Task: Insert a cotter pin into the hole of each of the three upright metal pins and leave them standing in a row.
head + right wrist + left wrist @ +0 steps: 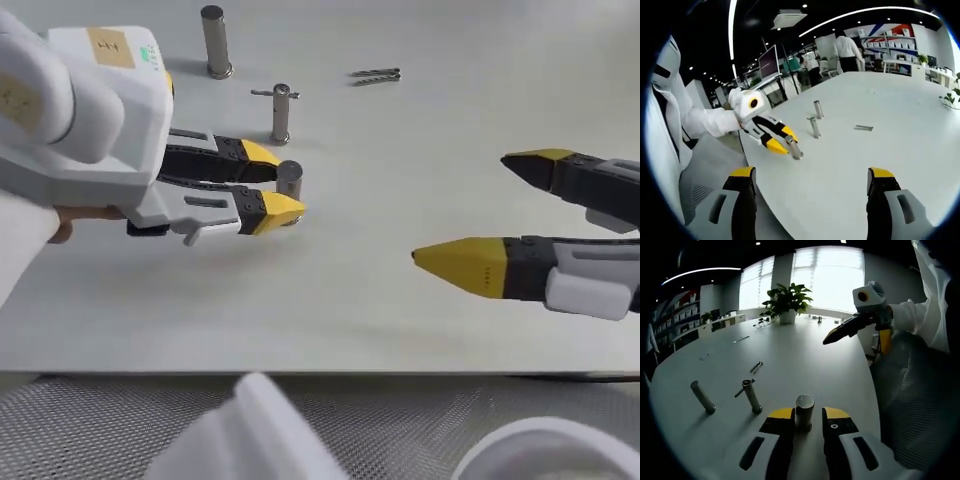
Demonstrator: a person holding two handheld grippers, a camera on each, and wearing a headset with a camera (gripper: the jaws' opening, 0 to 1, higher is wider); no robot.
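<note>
Three upright metal pins stand in a row on the white table (400,300). The far pin (214,42) is bare. A cotter pin crosses the top of the middle pin (281,112). The near pin (290,178) stands between the yellow tips of my left gripper (272,180), and in the left gripper view this pin (804,412) has a thin gap to one jaw. My right gripper (470,210) hovers wide open and empty to the right. Loose cotter pins (376,76) lie at the back.
The table's front edge (320,372) runs close below both grippers, with grey mesh (100,430) beyond it. A potted plant (787,300) stands at the table's far end. People stand by shelves (845,47) in the background.
</note>
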